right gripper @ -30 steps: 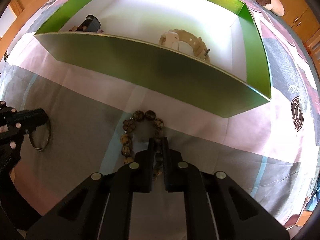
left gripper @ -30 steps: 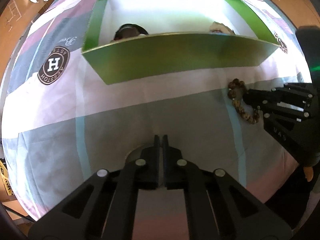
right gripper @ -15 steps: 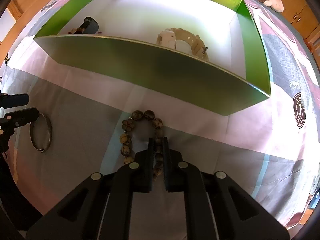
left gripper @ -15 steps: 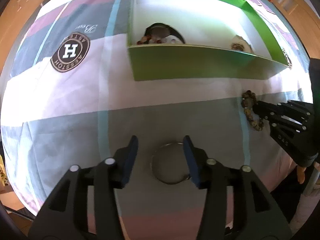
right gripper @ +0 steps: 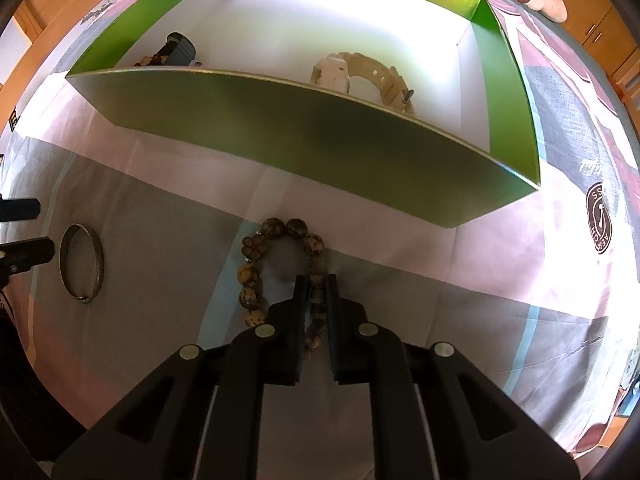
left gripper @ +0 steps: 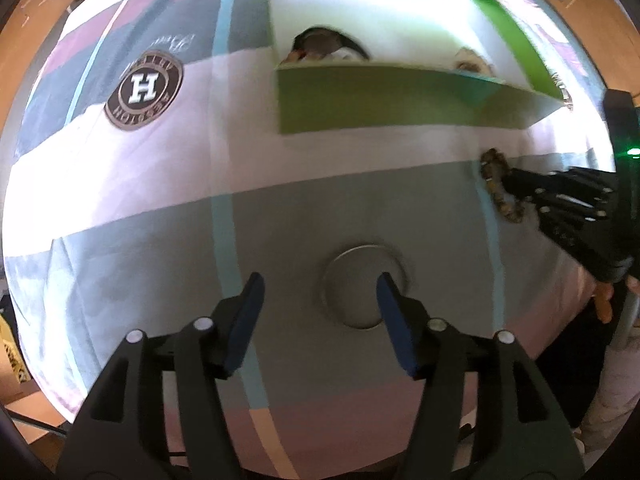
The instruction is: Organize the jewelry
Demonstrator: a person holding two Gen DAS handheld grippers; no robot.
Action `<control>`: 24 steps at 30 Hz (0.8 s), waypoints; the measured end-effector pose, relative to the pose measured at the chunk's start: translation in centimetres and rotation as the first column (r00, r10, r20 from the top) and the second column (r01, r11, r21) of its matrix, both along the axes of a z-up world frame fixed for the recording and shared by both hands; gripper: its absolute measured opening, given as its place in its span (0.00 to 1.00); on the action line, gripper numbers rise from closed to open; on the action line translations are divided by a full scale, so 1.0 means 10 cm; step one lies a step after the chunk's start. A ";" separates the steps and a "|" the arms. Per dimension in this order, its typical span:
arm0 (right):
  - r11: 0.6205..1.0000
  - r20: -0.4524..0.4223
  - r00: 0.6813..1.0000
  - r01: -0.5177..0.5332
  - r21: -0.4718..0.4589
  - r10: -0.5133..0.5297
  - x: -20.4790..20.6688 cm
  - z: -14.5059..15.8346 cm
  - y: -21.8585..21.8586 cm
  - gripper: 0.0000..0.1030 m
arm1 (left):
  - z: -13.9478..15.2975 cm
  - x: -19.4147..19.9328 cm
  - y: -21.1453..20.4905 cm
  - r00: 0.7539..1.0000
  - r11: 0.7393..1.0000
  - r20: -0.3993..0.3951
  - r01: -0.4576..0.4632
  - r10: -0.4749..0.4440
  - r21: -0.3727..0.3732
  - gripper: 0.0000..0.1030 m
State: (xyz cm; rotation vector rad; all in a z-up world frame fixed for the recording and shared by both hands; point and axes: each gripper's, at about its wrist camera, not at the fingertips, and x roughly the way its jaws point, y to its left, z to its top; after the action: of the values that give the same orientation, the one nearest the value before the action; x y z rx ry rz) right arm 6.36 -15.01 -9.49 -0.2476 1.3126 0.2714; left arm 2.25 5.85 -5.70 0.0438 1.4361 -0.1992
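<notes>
On the cloth, our right gripper [right gripper: 316, 292] pinches the beads [right gripper: 280, 268]; the box [right gripper: 304, 136] lies at twelve o'clock. Our left gripper [left gripper: 320, 300] gapes, bangle [left gripper: 362, 286] at one o'clock.

My left gripper [left gripper: 318, 294] hovers with its fingers spread wide apart. My right gripper [right gripper: 316, 294] has its fingers pinched close together, angled low and forward.
</notes>
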 end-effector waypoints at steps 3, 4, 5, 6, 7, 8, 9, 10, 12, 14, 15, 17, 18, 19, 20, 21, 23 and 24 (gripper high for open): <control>1.000 0.004 1.000 -0.002 -0.008 0.002 0.00 0.00 0.03 0.12 | -0.15 0.01 -0.03 0.999 0.999 -0.038 0.010 -0.008 0.050 0.36; 1.000 0.005 1.000 -0.003 -0.010 0.003 0.00 -0.01 0.04 0.12 | -0.18 0.01 -0.06 0.999 0.998 -0.037 0.017 -0.015 0.068 0.36; 1.000 0.006 1.000 -0.004 -0.012 0.004 0.00 -0.01 0.05 0.12 | -0.20 0.01 -0.10 0.999 0.996 -0.027 0.021 -0.019 0.084 0.34; 1.000 0.007 1.000 -0.003 -0.013 0.004 0.00 -0.01 0.05 0.12 | -0.22 0.01 -0.16 1.000 0.995 -0.012 0.022 -0.021 0.096 0.31; 1.000 0.008 1.000 -0.003 -0.014 0.003 0.00 -0.01 0.06 0.12 | -0.22 0.00 -0.21 1.000 0.995 -0.003 0.024 -0.024 0.102 0.24; 1.000 0.009 1.000 -0.003 -0.014 0.003 0.00 -0.02 0.07 0.12 | -0.26 0.02 -0.22 1.000 0.994 0.006 0.027 -0.028 0.107 0.20; 1.000 0.011 1.000 -0.002 -0.015 0.003 -0.02 -0.03 0.09 0.12 | -0.28 0.03 -0.27 0.999 0.993 0.018 0.030 -0.033 0.117 0.14; 1.000 0.013 1.000 -0.004 -0.018 0.004 -0.02 -0.02 0.10 0.12 | -0.29 0.03 -0.33 0.998 0.990 0.040 0.032 -0.038 0.135 0.11; 1.000 0.017 1.000 -0.001 -0.020 0.001 -0.03 -0.02 0.11 0.12 | -0.28 0.04 -0.38 0.997 0.990 0.074 0.019 -0.030 0.140 0.07; 1.000 0.020 1.000 0.009 -0.013 -0.009 -0.03 -0.01 0.11 0.12 | -0.27 0.08 -0.36 0.996 0.993 0.092 -0.013 0.002 0.113 0.06; 1.000 0.020 1.000 0.013 -0.007 -0.013 -0.02 0.00 0.11 0.12 | -0.27 0.11 -0.34 0.995 0.994 0.099 -0.033 0.023 0.102 0.06; 0.999 0.015 0.999 0.031 0.012 -0.031 0.00 0.00 0.07 0.13 | -0.27 0.15 -0.30 0.993 0.994 0.108 -0.046 0.035 0.097 0.06; 0.999 0.011 0.999 0.040 0.022 -0.040 0.01 0.00 0.05 0.13 | -0.27 0.17 -0.30 0.993 0.994 0.113 -0.044 0.033 0.101 0.06; 0.998 0.006 0.999 0.048 0.031 -0.048 0.02 0.00 0.05 0.14 | -0.30 0.23 -0.30 0.993 0.994 0.116 -0.043 0.031 0.105 0.06; 0.998 0.004 0.999 0.052 0.036 -0.052 0.03 0.00 0.04 0.15 | -0.30 0.24 -0.31 0.993 0.993 0.118 -0.041 0.027 0.113 0.07; 0.998 0.004 0.999 0.053 0.035 -0.053 0.03 0.00 0.04 0.15 | -0.31 0.24 -0.31 0.993 0.992 0.120 -0.034 0.019 0.124 0.07; 0.998 0.010 0.999 0.047 0.028 -0.048 0.02 0.00 0.03 0.17 | -0.34 0.24 -0.36 0.992 0.990 0.123 -0.028 0.012 0.135 0.07; 0.999 0.014 0.999 0.045 0.024 -0.045 0.02 0.01 0.04 0.19 | -0.34 0.24 -0.35 0.992 0.990 0.124 -0.026 0.009 0.140 0.07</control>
State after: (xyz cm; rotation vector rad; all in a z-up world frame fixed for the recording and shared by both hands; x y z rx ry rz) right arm 6.53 -14.66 -9.43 -0.1991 1.2982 0.2468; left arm 4.66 2.31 -9.10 0.1572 1.3252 -0.0786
